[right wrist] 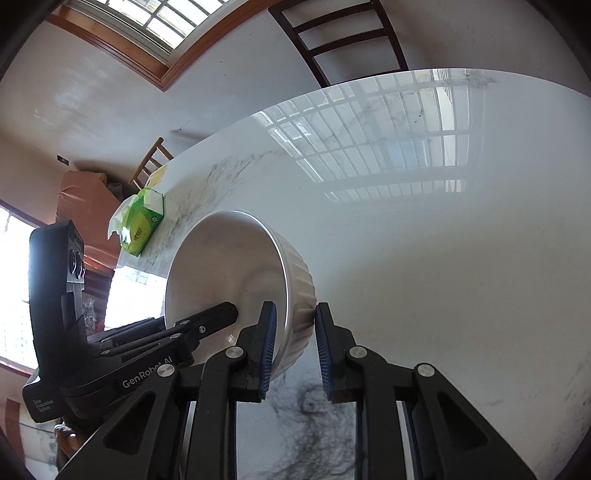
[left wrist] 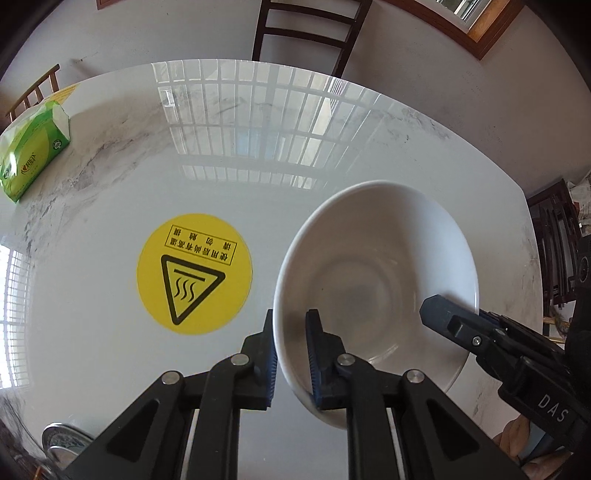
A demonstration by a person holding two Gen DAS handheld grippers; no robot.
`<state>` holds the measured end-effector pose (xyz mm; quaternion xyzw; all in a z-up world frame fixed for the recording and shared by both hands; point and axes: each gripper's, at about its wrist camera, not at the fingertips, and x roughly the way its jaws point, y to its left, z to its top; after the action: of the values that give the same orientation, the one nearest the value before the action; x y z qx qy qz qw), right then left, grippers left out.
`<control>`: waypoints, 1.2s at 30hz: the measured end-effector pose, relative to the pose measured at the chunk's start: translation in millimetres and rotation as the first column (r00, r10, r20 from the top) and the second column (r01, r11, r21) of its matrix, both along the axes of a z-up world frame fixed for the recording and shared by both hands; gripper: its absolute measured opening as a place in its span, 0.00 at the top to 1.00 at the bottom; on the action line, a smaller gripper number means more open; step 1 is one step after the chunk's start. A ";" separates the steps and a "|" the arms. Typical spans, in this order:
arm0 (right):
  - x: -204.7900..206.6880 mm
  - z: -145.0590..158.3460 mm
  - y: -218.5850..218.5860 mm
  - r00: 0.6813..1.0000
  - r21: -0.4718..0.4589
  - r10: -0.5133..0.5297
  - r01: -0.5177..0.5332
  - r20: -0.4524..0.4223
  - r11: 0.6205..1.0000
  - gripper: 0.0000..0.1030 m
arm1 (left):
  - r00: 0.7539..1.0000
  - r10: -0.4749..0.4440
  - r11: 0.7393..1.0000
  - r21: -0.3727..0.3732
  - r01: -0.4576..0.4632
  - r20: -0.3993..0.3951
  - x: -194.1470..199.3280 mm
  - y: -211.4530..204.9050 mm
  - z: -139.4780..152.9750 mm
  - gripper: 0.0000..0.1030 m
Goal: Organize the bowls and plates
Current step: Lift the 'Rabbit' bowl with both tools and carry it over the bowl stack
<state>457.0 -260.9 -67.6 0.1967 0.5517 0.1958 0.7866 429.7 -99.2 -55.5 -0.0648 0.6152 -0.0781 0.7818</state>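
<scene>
A: Both grippers are clamping one white bowl [left wrist: 376,280]; left gripper [left wrist: 291,354] is pinching its near rim, right gripper [right wrist: 295,350] its ribbed wall.

B: Bowl is sitting tilted between them. Plates? None showing; sorting is looking barely begun.

- Bowl [left wrist: 376,280]: plain white inside; outer wall white with fine vertical ribbing.
- Table [left wrist: 110,206]: glossy white marble look, grey veining, one dark smoky swirl near the close edge.
- Round sticker [left wrist: 194,273]: bright yellow, black triangle with wavy heat lines, black boxed text.
- Tissue pack [left wrist: 33,151]: lime green and yellow wrap, white tissue showing.
- Left gripper [left wrist: 291,354]: black body, blue ridged pads.
- Right gripper [right wrist: 295,350]: black too, blue ridged pads, white lettering.
- Chair [left wrist: 310,33]: dark brown slats.
- Window frame [right wrist: 122,48]: warm orange-brown wood.
</scene>
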 end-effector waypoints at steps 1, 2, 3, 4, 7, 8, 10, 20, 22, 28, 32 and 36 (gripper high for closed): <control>-8.4 5.3 -0.5 1.000 0.001 0.004 -0.004 -0.001 1.000 0.81 | 1.000 -0.005 1.000 0.000 0.005 0.001 -10.2 0.1 5.2 0.86; -17.4 10.6 -0.6 1.000 0.004 0.010 -0.010 -0.003 1.000 0.81 | 1.000 -0.013 1.000 0.004 0.013 0.007 -20.7 -1.4 11.6 0.86; -26.7 15.7 -0.9 1.000 0.005 0.018 -0.018 -0.004 1.000 0.81 | 1.000 -0.016 1.000 0.008 0.016 0.012 -31.2 -1.5 17.4 0.86; -36.4 21.5 -1.5 1.000 0.009 0.025 -0.025 -0.003 1.000 0.81 | 1.000 -0.017 1.000 0.013 0.017 0.014 -43.3 -1.6 23.5 0.86; -66.3 37.6 -0.7 0.999 0.018 0.040 -0.040 -0.003 0.999 0.81 | 0.999 -0.029 0.999 0.031 0.028 0.033 -75.7 -2.0 40.6 0.86; -76.2 42.6 0.5 0.999 0.015 0.046 -0.046 0.002 0.999 0.81 | 0.999 -0.029 0.999 0.031 0.028 0.034 -86.2 -0.6 45.7 0.86; -96.7 51.7 3.5 0.998 0.007 0.056 -0.056 0.008 0.998 0.81 | 0.999 -0.029 0.999 0.029 0.028 0.033 -104.9 1.3 54.5 0.86; -187.5 81.5 19.7 0.995 -0.009 0.101 -0.101 0.010 0.995 0.80 | 0.999 -0.050 0.998 0.042 0.050 0.011 -199.3 15.9 74.5 0.86; -202.0 84.5 23.9 0.994 -0.019 0.111 -0.111 0.004 0.994 0.80 | 0.998 -0.059 0.997 0.052 0.059 0.011 -216.1 18.2 75.0 0.86; -241.8 84.3 37.7 0.990 -0.047 0.141 -0.141 -0.014 0.989 0.80 | 0.998 -0.068 0.995 0.072 0.068 -0.009 -249.8 25.8 70.6 0.86; -262.1 79.6 44.2 0.988 -0.053 0.153 -0.154 -0.032 0.987 0.81 | 0.997 -0.073 0.995 0.073 0.074 -0.022 -265.4 30.2 64.0 0.86; -270.7 75.3 49.0 0.987 -0.058 0.155 -0.157 -0.044 0.986 0.82 | 0.996 -0.077 0.993 0.082 0.080 -0.032 -276.4 32.3 58.0 0.86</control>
<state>186.3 -211.9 7.7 0.1326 0.5863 0.2360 0.7636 153.3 -66.9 2.5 -0.0092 0.6313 -0.0822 0.7711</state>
